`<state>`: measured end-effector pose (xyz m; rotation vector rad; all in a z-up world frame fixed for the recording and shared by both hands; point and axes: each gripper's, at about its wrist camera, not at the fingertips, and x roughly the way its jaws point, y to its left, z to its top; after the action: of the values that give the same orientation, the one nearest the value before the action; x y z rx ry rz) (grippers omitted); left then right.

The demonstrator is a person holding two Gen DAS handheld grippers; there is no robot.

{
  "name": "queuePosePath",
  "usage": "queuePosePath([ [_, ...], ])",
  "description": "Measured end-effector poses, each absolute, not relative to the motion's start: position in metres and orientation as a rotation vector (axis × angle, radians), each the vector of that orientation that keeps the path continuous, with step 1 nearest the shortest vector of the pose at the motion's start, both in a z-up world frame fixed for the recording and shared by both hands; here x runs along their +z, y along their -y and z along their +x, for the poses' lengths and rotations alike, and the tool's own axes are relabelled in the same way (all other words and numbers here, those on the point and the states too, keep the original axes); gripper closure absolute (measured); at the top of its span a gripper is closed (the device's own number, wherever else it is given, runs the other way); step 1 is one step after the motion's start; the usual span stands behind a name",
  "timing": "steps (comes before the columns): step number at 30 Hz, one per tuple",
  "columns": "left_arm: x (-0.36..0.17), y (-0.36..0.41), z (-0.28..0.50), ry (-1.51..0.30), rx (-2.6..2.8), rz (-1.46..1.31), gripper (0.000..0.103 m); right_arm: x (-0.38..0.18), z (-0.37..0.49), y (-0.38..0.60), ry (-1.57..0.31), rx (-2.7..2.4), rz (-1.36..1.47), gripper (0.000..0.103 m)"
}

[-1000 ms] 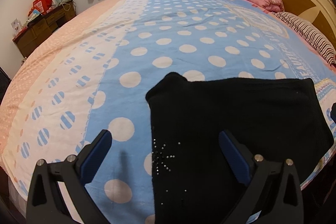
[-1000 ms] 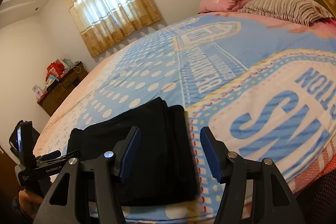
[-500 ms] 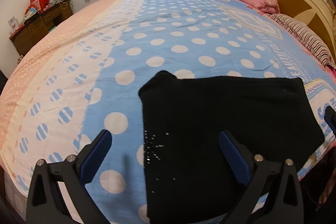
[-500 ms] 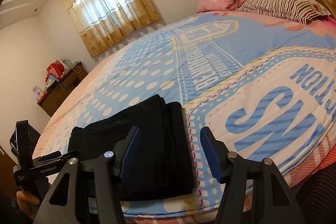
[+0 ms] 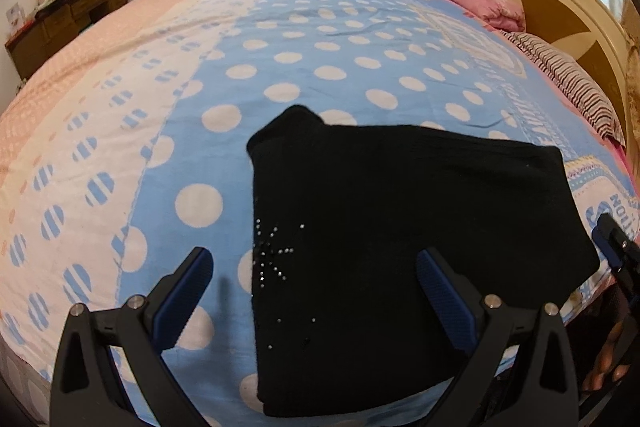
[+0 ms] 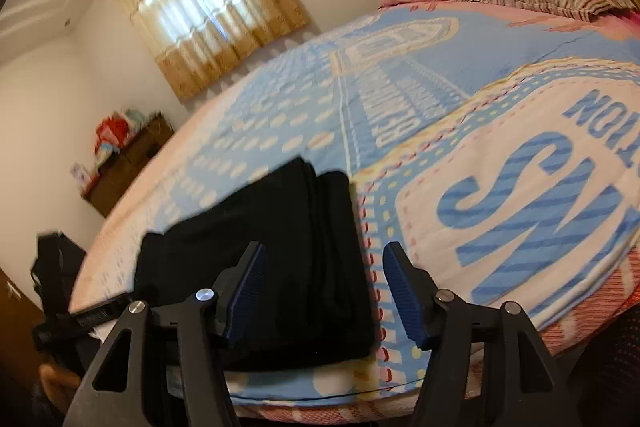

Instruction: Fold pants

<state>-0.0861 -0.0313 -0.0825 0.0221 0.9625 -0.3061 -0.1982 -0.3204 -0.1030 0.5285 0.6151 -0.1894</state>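
Near the bed's front edge: black pants [image 5: 400, 227] lie folded flat.
Long side: runs left to right.
My left gripper [image 5: 312, 291]: wide, empty, nearer.
My right gripper [image 6: 322, 291]: wide, empty.

My left gripper [image 5: 314, 297] is spread wide, its two blue-padded fingers [image 5: 182, 293] well apart and pointing forward with nothing between them, and from my right side it shows as a black frame low at the left edge of view [image 6: 86, 315], blurred there. My right gripper [image 6: 322, 291] is also parted, though less widely, its blue pads [image 6: 402, 293] facing each other and gripping nothing. One of its blue-tipped fingers [image 5: 610, 241] pokes in at the right edge of my left view, and below it my bare fingers [image 5: 604, 373] curl around the handle.
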Motion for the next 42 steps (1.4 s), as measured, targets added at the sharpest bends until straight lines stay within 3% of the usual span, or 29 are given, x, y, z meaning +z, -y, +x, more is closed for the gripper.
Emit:
queuePosePath([
  [14,-0.099,0.026,-0.088,-1.014,-0.310,-0.068,0.000,-0.123,-0.186,0.280,-0.700,-0.206,0.366,0.037],
  [19,-0.101,0.035,-0.093,-1.023,-0.339,-0.037,0.000,-0.123,-0.182,0.273,-0.717,-0.197,0.303,0.058],
  [23,-0.102,0.036,-0.093,-1.016,-0.345,-0.032,0.000,-0.122,-0.184,0.271,-0.709,-0.181,0.317,0.067],
  [25,-0.100,0.036,-0.094,-1.010,-0.357,-0.035,0.009,-0.120,-0.185,0.269,-0.704,-0.182,0.309,0.069],
  [33,-0.086,0.039,-0.102,-0.961,-0.411,-0.011,0.063,-0.099,-0.187,0.249,-0.654,-0.211,0.195,0.071],
  [42,-0.069,0.041,-0.109,-0.872,-0.384,0.074,0.084,-0.087,-0.187,0.235,-0.627,-0.233,0.128,0.072],
])
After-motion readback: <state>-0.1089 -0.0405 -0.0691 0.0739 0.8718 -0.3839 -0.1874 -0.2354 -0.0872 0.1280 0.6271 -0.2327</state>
